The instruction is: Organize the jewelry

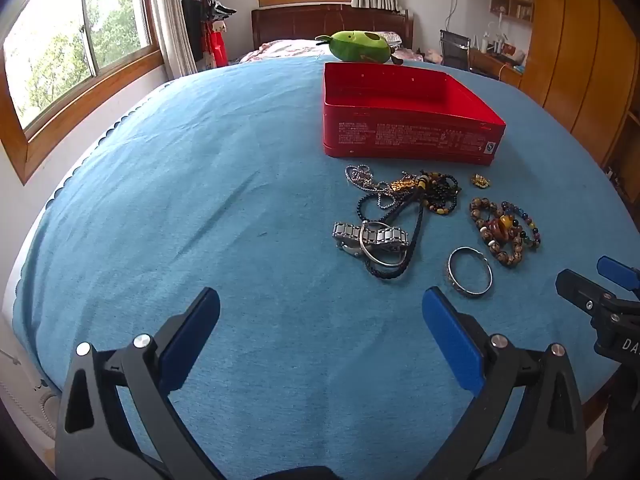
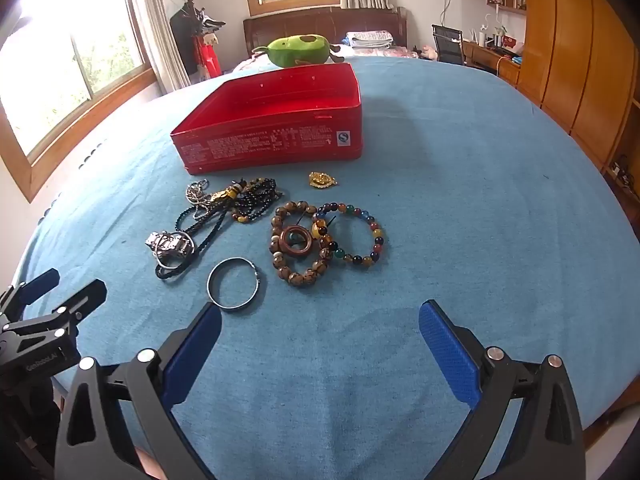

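Note:
An open red tin box stands empty on the blue cloth. In front of it lies the jewelry: a tangle of chains and black bead necklaces, a metal watch, a silver bangle, brown and coloured bead bracelets, and a small gold pendant. My left gripper hovers open, near and left of the pile. My right gripper hovers open just short of the bangle and bracelets. Nothing is between either pair of fingers.
The table is covered by a blue cloth. A green plush toy lies behind the box. Windows are to the left, wooden wardrobes to the right, a bed and a desk at the back.

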A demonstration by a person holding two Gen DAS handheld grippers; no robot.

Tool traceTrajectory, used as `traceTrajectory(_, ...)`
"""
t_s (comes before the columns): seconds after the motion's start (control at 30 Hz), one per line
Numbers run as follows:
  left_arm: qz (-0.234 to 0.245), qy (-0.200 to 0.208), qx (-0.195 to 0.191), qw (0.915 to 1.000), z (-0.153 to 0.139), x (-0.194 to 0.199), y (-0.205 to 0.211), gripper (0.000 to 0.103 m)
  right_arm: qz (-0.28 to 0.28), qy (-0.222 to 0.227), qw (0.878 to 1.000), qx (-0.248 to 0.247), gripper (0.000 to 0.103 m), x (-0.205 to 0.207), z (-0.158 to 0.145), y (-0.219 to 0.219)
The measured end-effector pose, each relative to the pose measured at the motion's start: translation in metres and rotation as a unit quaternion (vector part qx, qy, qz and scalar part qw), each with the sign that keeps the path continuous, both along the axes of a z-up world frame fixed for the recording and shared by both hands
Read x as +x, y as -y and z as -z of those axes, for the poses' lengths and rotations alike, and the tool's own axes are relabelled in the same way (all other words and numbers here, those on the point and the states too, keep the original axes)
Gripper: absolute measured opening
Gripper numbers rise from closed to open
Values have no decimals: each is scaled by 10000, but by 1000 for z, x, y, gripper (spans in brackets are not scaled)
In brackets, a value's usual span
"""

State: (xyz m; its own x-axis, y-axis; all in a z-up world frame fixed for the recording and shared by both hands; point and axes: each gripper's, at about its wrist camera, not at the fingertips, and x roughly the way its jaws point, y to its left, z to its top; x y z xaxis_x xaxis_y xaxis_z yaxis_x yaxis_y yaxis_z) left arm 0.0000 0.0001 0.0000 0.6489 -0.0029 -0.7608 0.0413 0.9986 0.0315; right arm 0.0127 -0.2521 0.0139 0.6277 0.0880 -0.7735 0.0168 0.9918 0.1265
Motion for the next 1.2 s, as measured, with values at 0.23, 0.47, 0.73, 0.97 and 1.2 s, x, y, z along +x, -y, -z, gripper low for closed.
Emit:
traceTrajectory(0.23,-4,-1,14,10000,0,0,0,100,1,-6,10000,3,99,1,0,-1)
traceTrajectory(0.47,0,13,27,10000,-1,-1,1,100,2,-14,10000,2,99,1,1,-1)
traceTrajectory(0.73,5,2,21,10000,0,1,0,100,0,-13,10000,14,99,2,1,0)
traceTrajectory(0.97,3,0,22,10000,0,0,0,100,-1,-9,10000,17,99,1,1,0)
traceTrajectory(1.2,7,-10,15,10000,0,1,-3,100,0,-9,10000,18,99,2,2,0)
